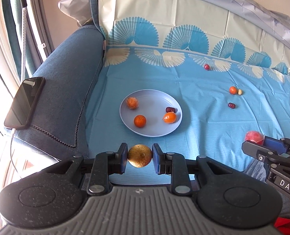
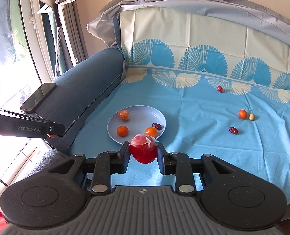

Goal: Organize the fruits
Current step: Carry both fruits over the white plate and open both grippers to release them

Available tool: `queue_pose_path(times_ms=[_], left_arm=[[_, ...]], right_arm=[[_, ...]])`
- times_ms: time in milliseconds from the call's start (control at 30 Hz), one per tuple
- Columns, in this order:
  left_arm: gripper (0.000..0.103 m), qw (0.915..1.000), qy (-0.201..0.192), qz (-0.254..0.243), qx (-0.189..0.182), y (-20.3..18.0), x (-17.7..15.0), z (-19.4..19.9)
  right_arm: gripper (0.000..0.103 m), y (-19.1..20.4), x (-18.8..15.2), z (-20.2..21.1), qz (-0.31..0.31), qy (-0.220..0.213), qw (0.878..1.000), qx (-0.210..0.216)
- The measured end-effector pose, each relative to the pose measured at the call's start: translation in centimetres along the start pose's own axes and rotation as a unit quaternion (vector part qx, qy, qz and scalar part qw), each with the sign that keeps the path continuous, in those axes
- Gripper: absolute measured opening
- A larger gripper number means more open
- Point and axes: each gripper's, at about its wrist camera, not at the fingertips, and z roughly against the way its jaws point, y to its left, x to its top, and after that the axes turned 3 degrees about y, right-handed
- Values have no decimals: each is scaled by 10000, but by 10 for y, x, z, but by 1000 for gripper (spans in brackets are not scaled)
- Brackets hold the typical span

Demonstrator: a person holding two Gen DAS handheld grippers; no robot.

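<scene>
L gripper (image 1: 140,157) clamped on round brownish rough-skinned fruit (image 1: 139,158), R gripper (image 2: 144,153) clamped on glossy red film-wrapped fruit (image 2: 144,150), both near round pale-blue plate (image 1: 154,132) w/ oranges, creased blue cloth (image 1: 203,117).

I see a phone (image 1: 24,102) on the sofa arm (image 1: 66,90) at 9 o'clock, garment steamer (image 2: 52,4) at 11.
</scene>
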Motion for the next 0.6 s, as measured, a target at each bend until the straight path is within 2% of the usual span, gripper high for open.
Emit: queue_pose_path(times_ms=[600], left_arm=[[29,9997,247,-25,-6,-1,0,-20]], right_arm=[[30,-5,-1,-11,-161,131,9998,-61]])
